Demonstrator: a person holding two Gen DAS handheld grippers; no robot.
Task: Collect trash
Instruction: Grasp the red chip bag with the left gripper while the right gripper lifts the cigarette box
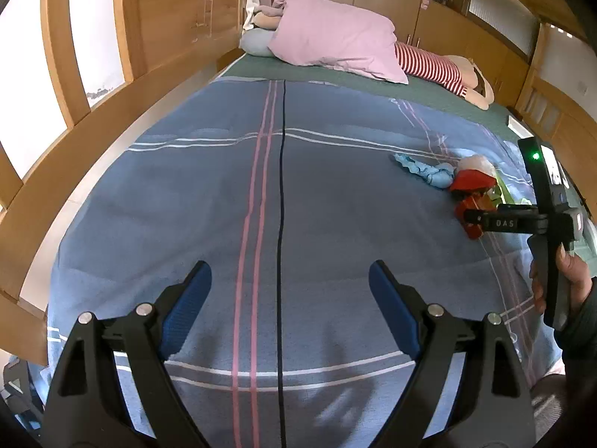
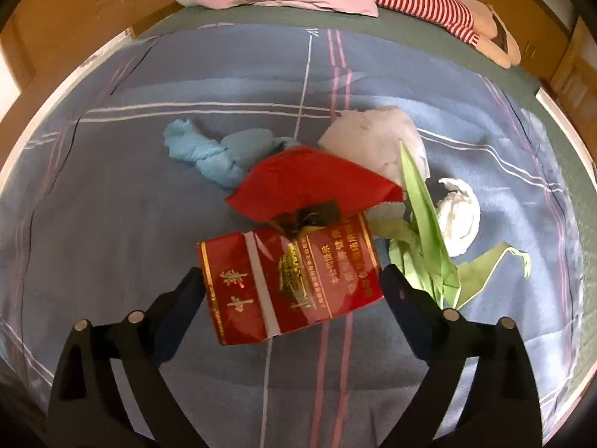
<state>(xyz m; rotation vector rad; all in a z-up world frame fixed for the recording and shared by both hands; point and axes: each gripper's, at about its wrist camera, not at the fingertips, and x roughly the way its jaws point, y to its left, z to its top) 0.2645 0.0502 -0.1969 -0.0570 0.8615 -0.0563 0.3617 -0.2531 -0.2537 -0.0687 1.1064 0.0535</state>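
A heap of trash lies on the blue striped blanket (image 2: 112,205). It holds a red cigarette pack (image 2: 291,283), a red paper (image 2: 313,183), a blue twisted wrapper (image 2: 216,153), white crumpled tissue (image 2: 373,138), another white wad (image 2: 459,216) and green folded paper (image 2: 425,246). My right gripper (image 2: 293,280) has a finger on each side of the red pack, touching its edges. In the left wrist view the heap (image 1: 470,183) lies far right with the right gripper (image 1: 477,220) at it. My left gripper (image 1: 289,280) is open and empty over bare blanket.
A pink pillow (image 1: 335,37) and a doll in red-and-white stripes (image 1: 433,63) lie at the head of the bed. Wooden cabinets (image 1: 179,18) and window frames surround the bed. A gap of floor (image 1: 149,112) runs along the left side.
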